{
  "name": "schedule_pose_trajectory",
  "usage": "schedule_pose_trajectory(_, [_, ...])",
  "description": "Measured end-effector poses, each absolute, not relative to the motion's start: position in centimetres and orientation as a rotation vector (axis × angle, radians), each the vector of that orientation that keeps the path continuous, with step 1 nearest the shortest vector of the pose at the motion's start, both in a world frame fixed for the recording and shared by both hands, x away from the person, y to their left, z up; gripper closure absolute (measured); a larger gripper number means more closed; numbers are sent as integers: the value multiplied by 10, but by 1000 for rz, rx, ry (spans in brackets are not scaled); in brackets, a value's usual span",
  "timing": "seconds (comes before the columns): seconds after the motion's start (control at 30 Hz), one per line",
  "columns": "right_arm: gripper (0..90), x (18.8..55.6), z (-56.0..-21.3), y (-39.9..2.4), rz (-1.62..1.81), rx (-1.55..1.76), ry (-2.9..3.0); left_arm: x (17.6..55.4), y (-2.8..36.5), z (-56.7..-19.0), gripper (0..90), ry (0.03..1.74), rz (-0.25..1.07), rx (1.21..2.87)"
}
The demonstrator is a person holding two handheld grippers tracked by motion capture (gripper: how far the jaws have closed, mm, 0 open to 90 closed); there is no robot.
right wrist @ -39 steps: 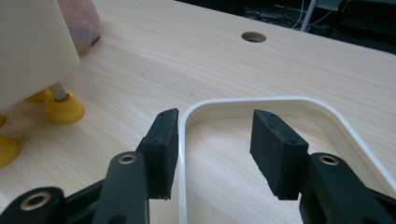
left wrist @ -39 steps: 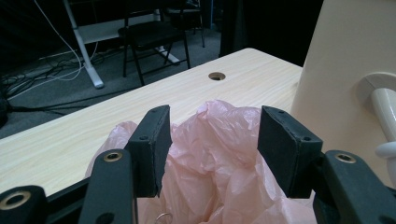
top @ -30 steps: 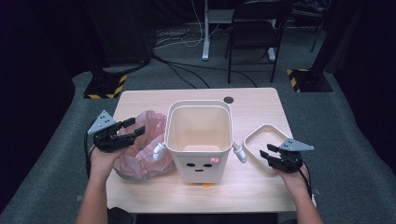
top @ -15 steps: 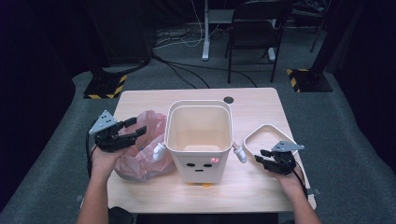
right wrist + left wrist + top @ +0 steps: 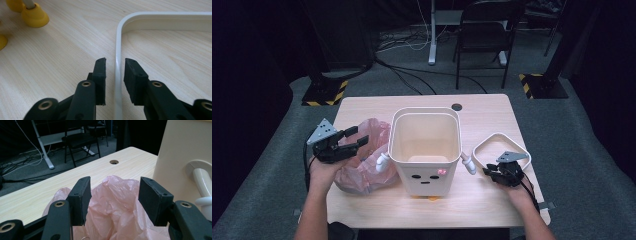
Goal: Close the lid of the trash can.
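On the table, cream bin upright, nothing seen inside, pink bag crumpled at its left under spread left gripper, white ring at its right, right gripper jaws just closing astride its rim, narrow gaps remaining.

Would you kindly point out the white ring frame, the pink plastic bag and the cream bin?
white ring frame (image 5: 117, 65), right gripper view, on its side rail between the jaws.
pink plastic bag (image 5: 115, 200), left gripper view, on its crumpled middle.
cream bin (image 5: 424, 172), high view, on its front wall.
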State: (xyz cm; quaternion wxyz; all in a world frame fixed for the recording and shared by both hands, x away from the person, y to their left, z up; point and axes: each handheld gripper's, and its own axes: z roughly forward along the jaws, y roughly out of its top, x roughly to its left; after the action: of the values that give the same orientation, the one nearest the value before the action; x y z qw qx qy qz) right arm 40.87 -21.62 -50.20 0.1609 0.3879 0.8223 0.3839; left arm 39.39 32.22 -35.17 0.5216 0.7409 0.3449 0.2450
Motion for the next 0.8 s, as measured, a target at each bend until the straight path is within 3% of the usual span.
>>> schedule_pose_trajectory(0.33, [824,412,-505,-216,1058,1110,2370,394,322,-352,434,826,588,1780])
schedule_pose_trajectory(0.8, [829,415,-507,-214,1046,1127,2373,394,321,-353,434,826,586,1782])
